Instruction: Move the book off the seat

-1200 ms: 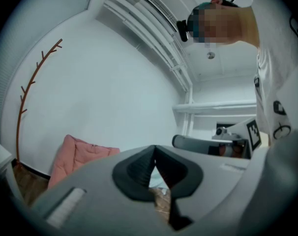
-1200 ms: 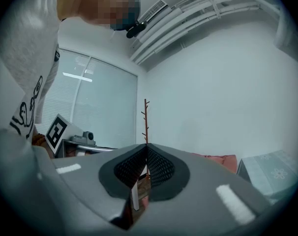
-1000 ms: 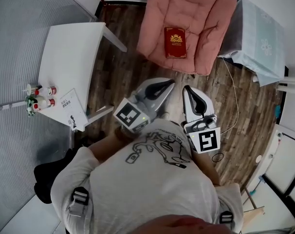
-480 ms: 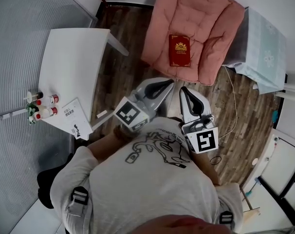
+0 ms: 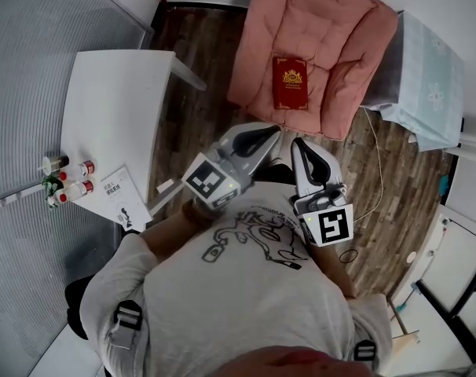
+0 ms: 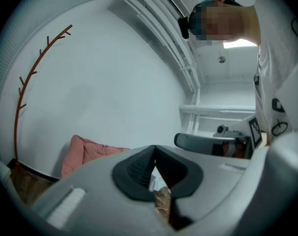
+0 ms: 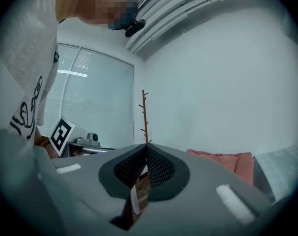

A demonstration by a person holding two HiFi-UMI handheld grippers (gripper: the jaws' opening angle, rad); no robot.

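Book (image 5: 290,83) contact has not been made: the jaws of the left gripper (image 5: 274,133) and the right gripper (image 5: 300,143) are pressed fully together on nothing, and both are levelled toward the pink seat (image 5: 332,30). The red book is left flat on that seat's cushion, ahead of the tips. Compared with a second earlier, both grippers have been brought nearer the seat. The approach is judged well advanced, with jaw opening yet to be done.

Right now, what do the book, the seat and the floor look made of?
Book: red hard cover, probably leatherette or cloth over board; gilt emblem and border.
Seat: pink padded fabric, matte; quilted tufts and soft folds show.
Floor: dark wood-grain planks with visible seams; solid wood or laminate, cannot tell.
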